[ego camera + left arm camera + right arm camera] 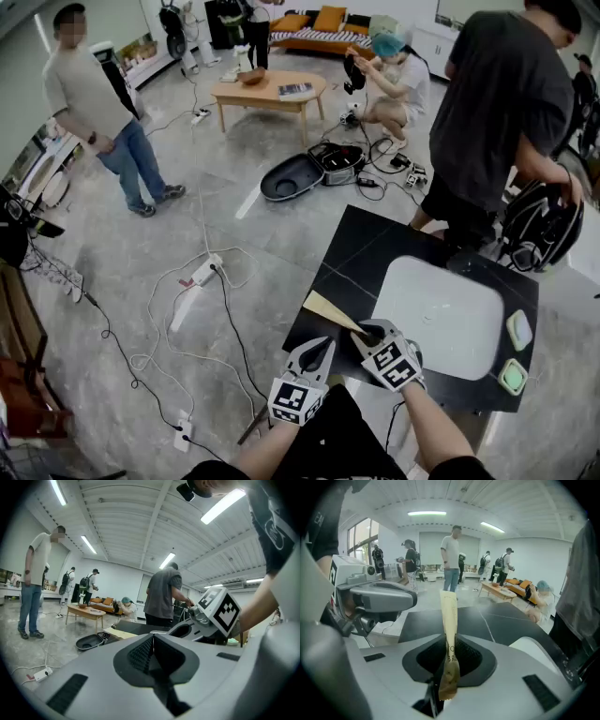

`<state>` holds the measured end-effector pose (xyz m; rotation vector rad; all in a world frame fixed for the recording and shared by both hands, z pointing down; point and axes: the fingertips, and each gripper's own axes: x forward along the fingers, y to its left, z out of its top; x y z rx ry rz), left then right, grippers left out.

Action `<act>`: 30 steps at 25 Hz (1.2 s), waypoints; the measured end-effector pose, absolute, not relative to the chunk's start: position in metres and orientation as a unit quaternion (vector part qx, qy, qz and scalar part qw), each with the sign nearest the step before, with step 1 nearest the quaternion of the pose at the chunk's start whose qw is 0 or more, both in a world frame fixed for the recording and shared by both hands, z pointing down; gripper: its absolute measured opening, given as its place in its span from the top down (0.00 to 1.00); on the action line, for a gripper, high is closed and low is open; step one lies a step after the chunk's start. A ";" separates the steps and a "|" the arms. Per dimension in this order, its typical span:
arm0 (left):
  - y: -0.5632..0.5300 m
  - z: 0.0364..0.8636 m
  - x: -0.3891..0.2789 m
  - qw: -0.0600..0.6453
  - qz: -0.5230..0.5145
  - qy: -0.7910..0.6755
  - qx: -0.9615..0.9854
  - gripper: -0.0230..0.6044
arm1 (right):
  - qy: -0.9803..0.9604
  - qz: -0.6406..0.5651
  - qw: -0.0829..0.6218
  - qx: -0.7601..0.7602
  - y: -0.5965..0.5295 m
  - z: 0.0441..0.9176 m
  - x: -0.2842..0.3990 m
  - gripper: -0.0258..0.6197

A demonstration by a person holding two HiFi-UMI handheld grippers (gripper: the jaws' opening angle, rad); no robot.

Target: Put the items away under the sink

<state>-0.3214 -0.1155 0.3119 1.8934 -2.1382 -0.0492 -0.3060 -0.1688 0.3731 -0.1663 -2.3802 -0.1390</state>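
A flat tan packet [330, 311] sticks out to the upper left from my right gripper [367, 331], which is shut on its lower end just above the near left part of the black countertop [375, 244]. In the right gripper view the packet [450, 620] stands up edge-on between the jaws of the right gripper [449, 656]. My left gripper [319, 349] hovers beside it on the left, shut with nothing in it; its pads [140, 651] meet. The white sink [441, 319] lies right of both grippers.
Two pale green items [518, 329] [513, 376] lie on the counter right of the sink. A person in a dark shirt [497, 112] stands at the counter's far side. Cables and a power strip [204, 272] lie on the floor to the left.
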 end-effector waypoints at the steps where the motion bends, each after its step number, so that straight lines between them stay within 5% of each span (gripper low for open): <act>1: -0.113 0.312 -0.318 0.142 -0.017 -0.739 0.659 0.95 | -0.927 -0.052 0.367 -0.060 -0.166 0.372 -0.302 0.85; 30: -0.102 0.287 -0.174 0.111 -0.005 -0.648 0.754 0.95 | -0.941 0.007 0.319 0.110 -0.137 0.330 -0.142 0.86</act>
